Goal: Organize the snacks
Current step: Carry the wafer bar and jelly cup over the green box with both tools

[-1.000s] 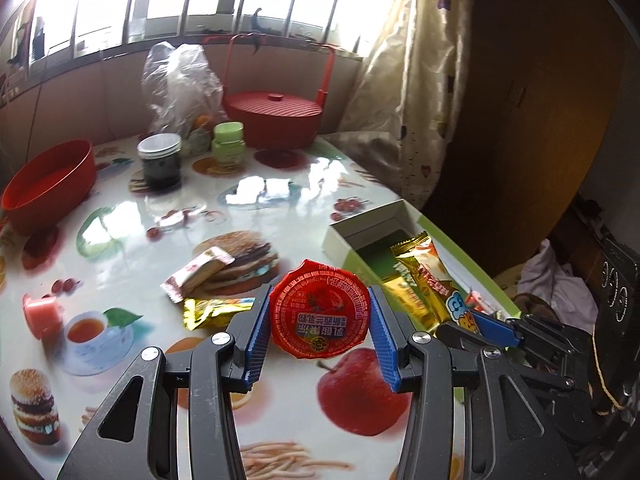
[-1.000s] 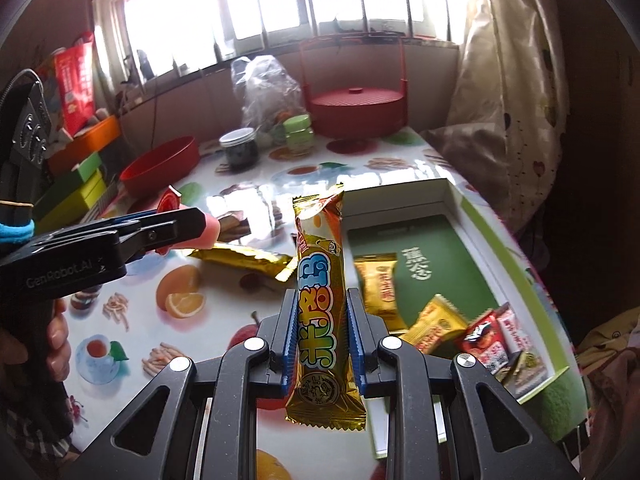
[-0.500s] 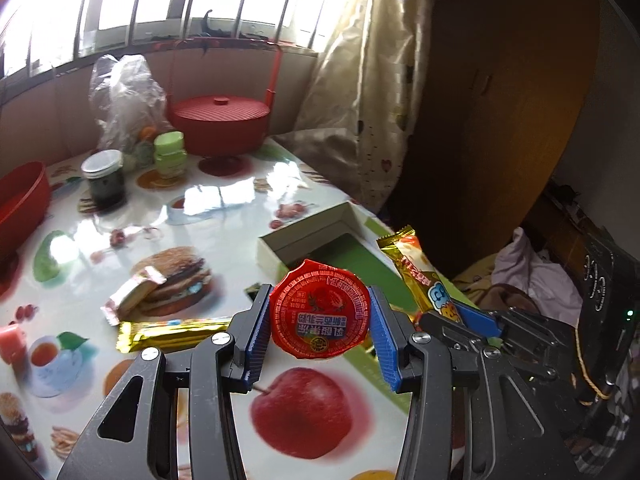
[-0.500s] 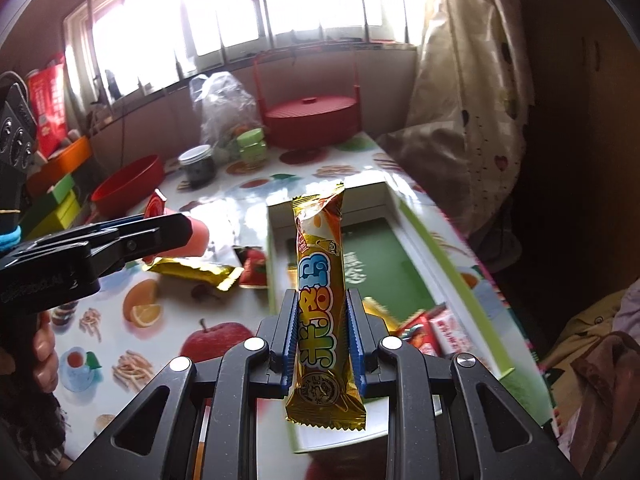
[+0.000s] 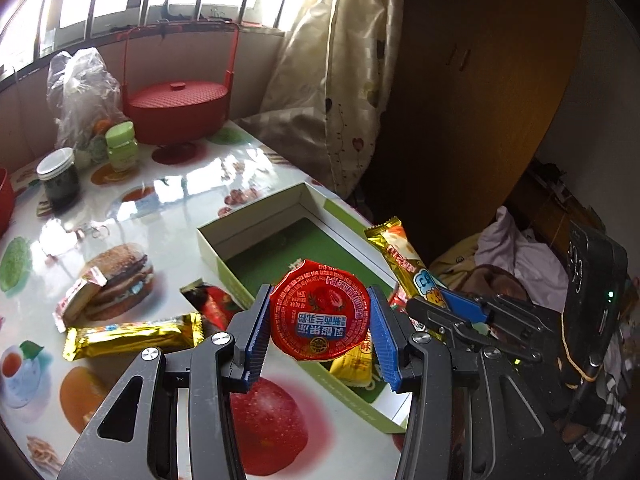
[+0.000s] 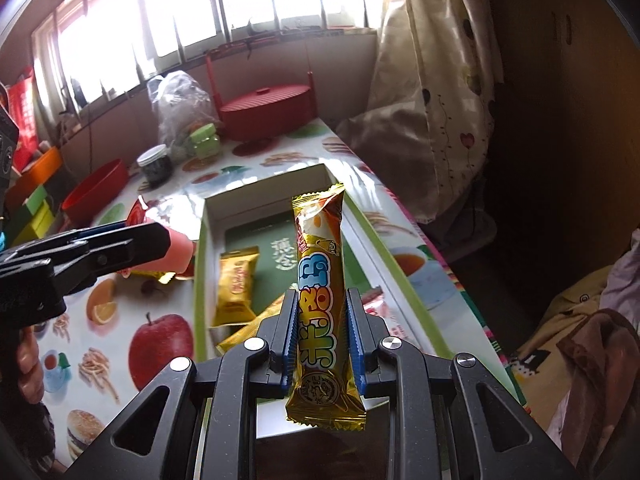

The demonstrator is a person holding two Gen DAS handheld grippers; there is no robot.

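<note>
While the left gripper [image 5: 320,334] fingers clench a red-lidded jelly cup [image 5: 319,316] above the green-lined box's [image 5: 360,398] near edge, the right gripper [image 6: 322,330] fingers clench a gold snack bar [image 6: 320,276] upright over that box; beyond, wrapped snacks lie on the surface [image 5: 172,200].

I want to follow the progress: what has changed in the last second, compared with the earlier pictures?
Both grippers travelled toward the open green box, which now lies right below them. Nothing was grasped or released. The left gripper still clamps the red jelly cup, the right gripper still clamps the long yellow snack bar. The snacks on the table and in the box did not move.
</note>
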